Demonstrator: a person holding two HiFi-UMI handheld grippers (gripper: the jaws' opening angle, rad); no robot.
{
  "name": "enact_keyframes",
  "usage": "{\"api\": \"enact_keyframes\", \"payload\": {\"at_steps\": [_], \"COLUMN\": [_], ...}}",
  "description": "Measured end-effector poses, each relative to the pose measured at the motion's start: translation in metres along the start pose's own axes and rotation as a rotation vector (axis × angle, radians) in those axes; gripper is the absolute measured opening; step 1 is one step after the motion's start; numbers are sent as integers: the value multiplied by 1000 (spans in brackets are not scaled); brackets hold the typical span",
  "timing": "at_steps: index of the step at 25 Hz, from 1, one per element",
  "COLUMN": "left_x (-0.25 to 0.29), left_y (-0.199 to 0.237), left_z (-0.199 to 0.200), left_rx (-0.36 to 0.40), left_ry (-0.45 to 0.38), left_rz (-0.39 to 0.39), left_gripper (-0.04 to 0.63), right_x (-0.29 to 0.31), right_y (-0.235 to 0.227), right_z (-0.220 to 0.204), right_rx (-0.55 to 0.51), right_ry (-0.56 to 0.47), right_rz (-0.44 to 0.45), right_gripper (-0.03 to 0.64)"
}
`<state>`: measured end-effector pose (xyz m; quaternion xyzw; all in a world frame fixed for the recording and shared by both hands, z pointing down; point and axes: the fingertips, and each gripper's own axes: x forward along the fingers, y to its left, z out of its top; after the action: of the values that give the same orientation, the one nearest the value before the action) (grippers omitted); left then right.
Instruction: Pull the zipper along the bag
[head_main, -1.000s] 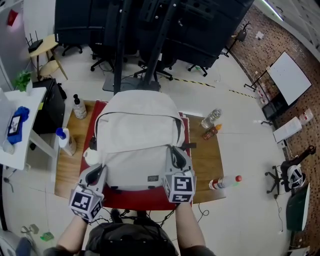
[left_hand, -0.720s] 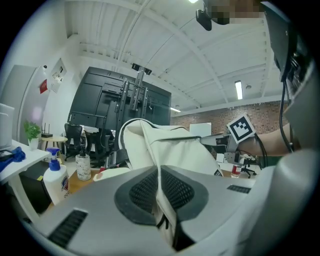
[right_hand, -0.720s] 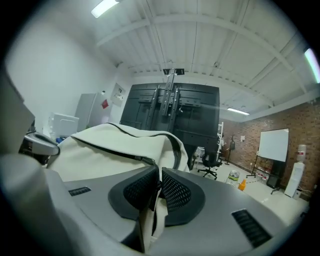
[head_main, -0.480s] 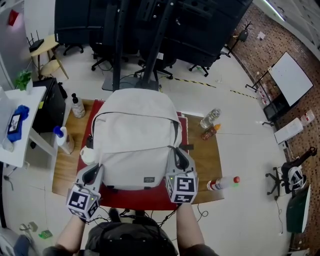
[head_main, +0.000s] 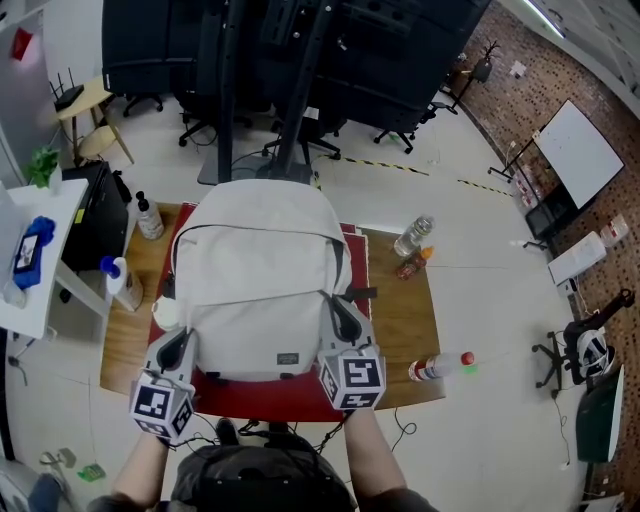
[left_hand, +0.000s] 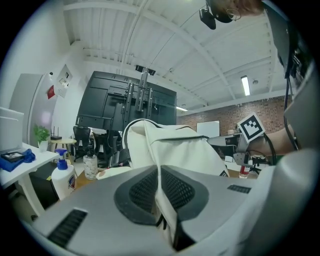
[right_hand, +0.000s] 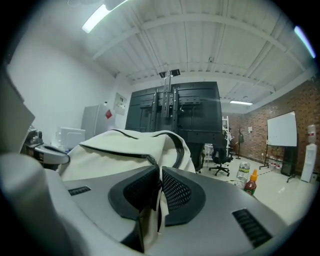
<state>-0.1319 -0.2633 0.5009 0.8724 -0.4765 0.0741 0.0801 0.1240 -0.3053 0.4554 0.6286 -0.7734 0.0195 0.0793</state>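
Since the bag looks soft, light and floppy, left claw and right claw each pinch its cloth; zipper needs taut fabric.

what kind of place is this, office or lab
Probably a lab or workshop-style office: black rolling office chairs, a white whiteboard on a stand by a red brick wall, and a small wooden table holding the white fabric backpack.
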Motion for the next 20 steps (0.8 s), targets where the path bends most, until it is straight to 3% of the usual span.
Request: {"api": "enact_keyframes", "payload": {"at_steps": [7, 11, 14, 20], "left_x": [1, 2, 5, 3], "left_y": [-1, -3, -9, -10], "left_z": [0, -5, -4, 4], "left_rx": [17, 38, 42, 45], "left_ry": [24, 33, 38, 14], "left_rz": [68, 85, 74, 102], "left_gripper": [74, 136, 205, 266], "right_x": [-1, -3, -5, -11], "right_y": [1, -1, -1, 8], "right_z": [1, 0, -1, -2], "right_rx": [16, 54, 70, 72], "right_ry": [-6, -8, -4, 6], "right_rz": [18, 38, 53, 97], "right_gripper": [71, 76, 102, 187]}}
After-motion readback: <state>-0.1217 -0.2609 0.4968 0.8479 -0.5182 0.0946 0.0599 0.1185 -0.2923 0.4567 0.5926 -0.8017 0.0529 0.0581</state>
